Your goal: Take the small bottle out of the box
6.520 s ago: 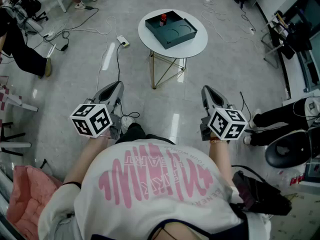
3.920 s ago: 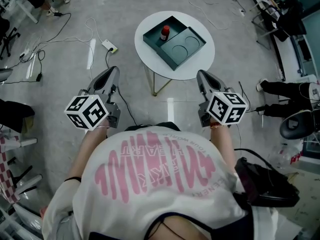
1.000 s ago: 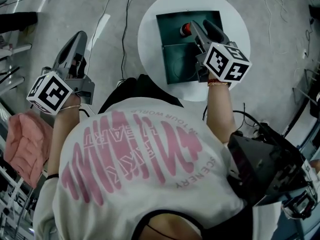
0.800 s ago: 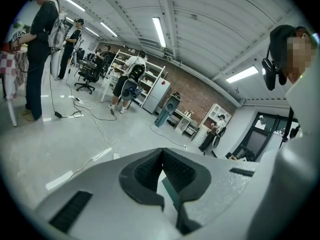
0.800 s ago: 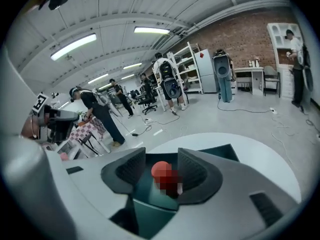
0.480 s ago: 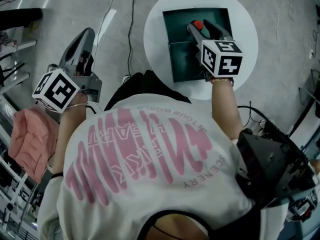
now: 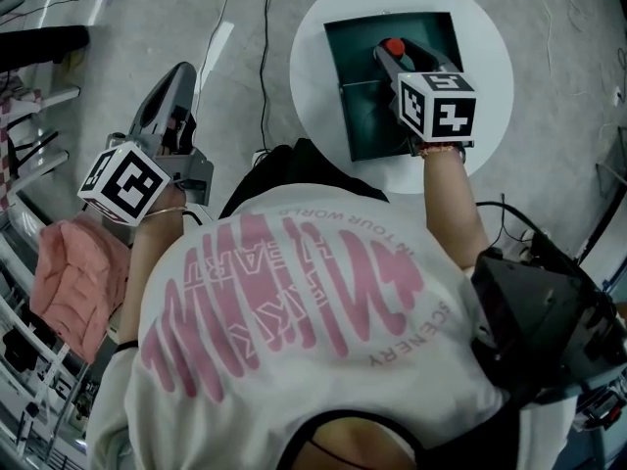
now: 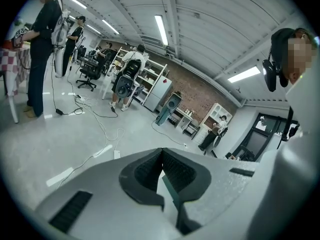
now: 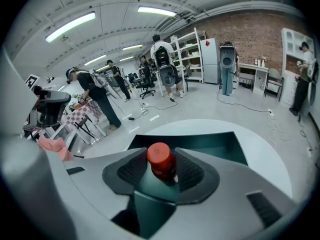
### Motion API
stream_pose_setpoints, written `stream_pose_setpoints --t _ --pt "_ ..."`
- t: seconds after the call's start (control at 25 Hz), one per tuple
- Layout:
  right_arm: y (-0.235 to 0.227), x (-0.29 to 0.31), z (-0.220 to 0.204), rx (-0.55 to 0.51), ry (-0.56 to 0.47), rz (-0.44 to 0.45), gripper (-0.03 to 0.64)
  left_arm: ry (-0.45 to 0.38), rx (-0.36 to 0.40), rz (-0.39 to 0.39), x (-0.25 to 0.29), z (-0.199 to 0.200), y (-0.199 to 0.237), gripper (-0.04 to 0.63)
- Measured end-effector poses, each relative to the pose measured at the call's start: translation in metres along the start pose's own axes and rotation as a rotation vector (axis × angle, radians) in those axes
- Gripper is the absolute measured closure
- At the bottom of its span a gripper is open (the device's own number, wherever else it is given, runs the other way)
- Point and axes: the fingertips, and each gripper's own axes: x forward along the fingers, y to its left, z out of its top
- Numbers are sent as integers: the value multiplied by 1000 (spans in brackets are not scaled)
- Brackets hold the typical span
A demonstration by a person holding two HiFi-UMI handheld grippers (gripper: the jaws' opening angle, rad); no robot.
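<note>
Right gripper (image 9: 161, 153): released, its pads set on either side of the small bottle (image 9: 161, 166); the jaws have just been closing, and a slim gap is seen at the left pad.
Left gripper (image 8: 162, 151): clenched on nothing, held over the floor at 9 o'clock from the table (image 7: 313, 76).
Bottle: red-capped, stood upright at the 12 o'clock end of the box (image 7: 353, 62).
Box: dark green, set on the round white table, at 1 o'clock from the person.
</note>
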Motion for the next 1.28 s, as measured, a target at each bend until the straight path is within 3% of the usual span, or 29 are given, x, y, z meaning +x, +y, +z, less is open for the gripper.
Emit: stream_pose_setpoints --t 0.6,1.0,1.28 --pt "-2 0 8 1 16 39 454 -13 -23 -1 -2 3 1 588" --pt "-11 5 3 -29 46 29 471 -26 -64 19 -5 -2 10 588" --pt "-20 2 6 -47 46 4 471 -27 -48 7 -7 -3 9 588"
